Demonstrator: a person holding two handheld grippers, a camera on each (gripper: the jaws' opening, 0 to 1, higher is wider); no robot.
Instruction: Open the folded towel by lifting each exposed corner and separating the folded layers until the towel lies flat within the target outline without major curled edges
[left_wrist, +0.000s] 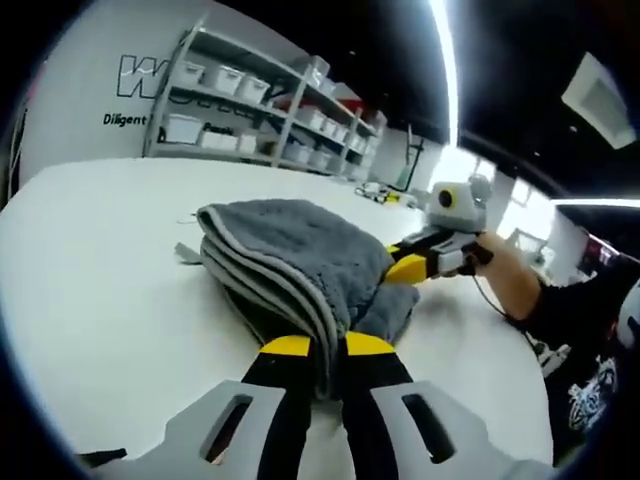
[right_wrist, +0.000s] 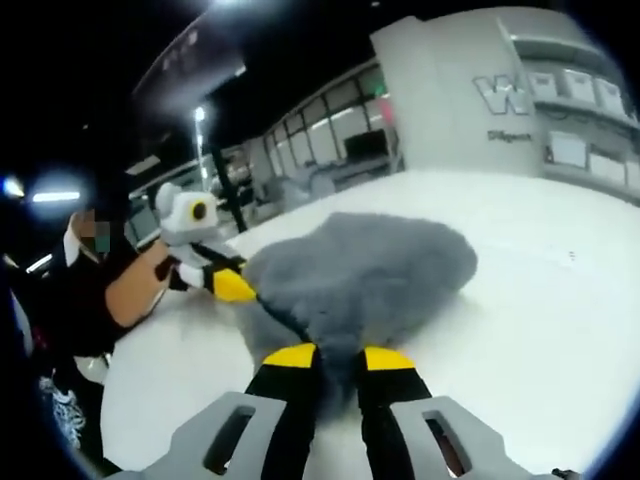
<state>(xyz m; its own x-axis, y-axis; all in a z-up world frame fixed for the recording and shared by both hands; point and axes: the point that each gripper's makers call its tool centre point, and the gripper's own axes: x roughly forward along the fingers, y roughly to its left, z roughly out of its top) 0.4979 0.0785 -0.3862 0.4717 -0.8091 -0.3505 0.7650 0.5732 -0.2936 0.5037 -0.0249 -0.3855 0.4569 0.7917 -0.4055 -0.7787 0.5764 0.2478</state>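
In the left gripper view, my left gripper at six o'clock is clenched on the near edge of the folded grey towel, its stacked layers pinched between my yellow tips. The towel lies on the white table. At three o'clock my right gripper bites the towel's far side. In the right gripper view, those fingers grasp the towel too. Beyond, at eleven o'clock, stand shelves of bins.
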